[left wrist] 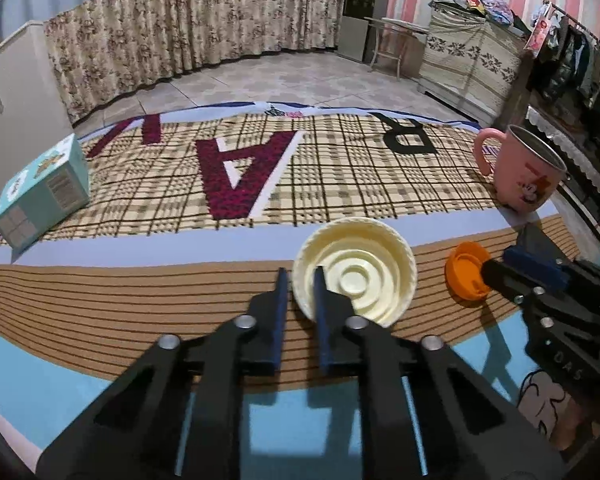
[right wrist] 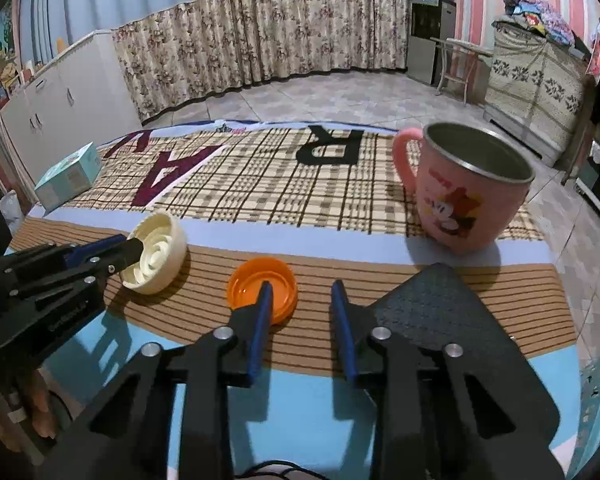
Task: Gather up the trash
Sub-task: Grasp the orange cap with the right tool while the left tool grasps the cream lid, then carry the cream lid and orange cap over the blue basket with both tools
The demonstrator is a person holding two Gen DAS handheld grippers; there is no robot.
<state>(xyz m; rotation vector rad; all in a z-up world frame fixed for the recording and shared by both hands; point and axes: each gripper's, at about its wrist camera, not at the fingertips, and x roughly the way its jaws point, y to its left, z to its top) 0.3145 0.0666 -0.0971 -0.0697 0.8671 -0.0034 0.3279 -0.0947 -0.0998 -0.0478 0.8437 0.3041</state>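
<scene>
A cream ribbed lid [left wrist: 364,276] lies open side up on the striped cloth [left wrist: 140,300]. My left gripper [left wrist: 301,278] is shut on its near rim, one finger outside the wall and one inside. To its right lies an orange cap [left wrist: 464,268], also open side up. In the right wrist view my right gripper [right wrist: 301,288] straddles the orange cap's [right wrist: 248,284] near rim. Its left finger is inside the cap. Its right finger stands clear of the outer wall, so the jaws are open. The left gripper [right wrist: 134,248] on the cream lid [right wrist: 160,260] shows at the left.
A pink metal-lined mug [right wrist: 464,196] stands upright behind and right of the cap. A teal box [left wrist: 40,196] lies at the far left of the cloth. A black textured flat piece [right wrist: 432,304] lies right of my right gripper. A hand [right wrist: 32,412] holds the left gripper.
</scene>
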